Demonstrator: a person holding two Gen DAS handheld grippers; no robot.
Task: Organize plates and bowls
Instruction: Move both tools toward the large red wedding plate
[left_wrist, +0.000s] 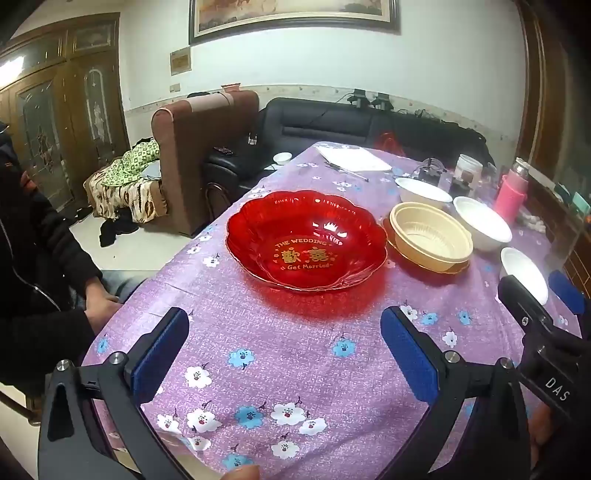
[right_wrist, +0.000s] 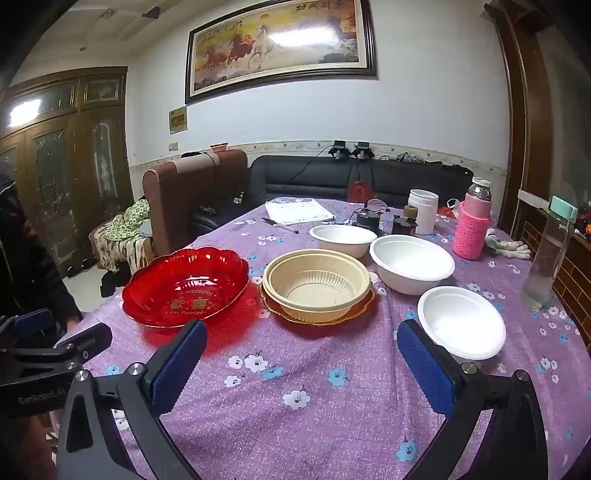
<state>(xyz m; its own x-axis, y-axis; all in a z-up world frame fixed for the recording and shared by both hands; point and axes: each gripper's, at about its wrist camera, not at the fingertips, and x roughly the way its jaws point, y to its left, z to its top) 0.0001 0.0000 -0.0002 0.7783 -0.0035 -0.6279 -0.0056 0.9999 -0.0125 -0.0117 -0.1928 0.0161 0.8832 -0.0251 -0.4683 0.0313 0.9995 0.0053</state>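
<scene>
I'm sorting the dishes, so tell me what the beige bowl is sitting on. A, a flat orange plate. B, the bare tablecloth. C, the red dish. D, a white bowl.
A: the beige bowl rests on a flat orange plate whose rim shows around its base, apart from the red dish.

- The place is a home living room that also serves for meals.
- A dark sofa (right_wrist: 354, 177) stands along the far wall, with a brown armchair (right_wrist: 192, 192) beside it.
- A framed painting of horses (right_wrist: 280, 40) hangs above the sofa.
- A tall wooden cabinet (right_wrist: 66, 162) with decorated glass doors fills the left wall.
- The table wears a purple flowered tablecloth (right_wrist: 295, 369) and carries household things: a red plate (right_wrist: 184, 288) printed with wedding wishes, disposable bowls (right_wrist: 410, 264), and a bottle in a pink knitted sleeve (right_wrist: 472, 225).
</scene>
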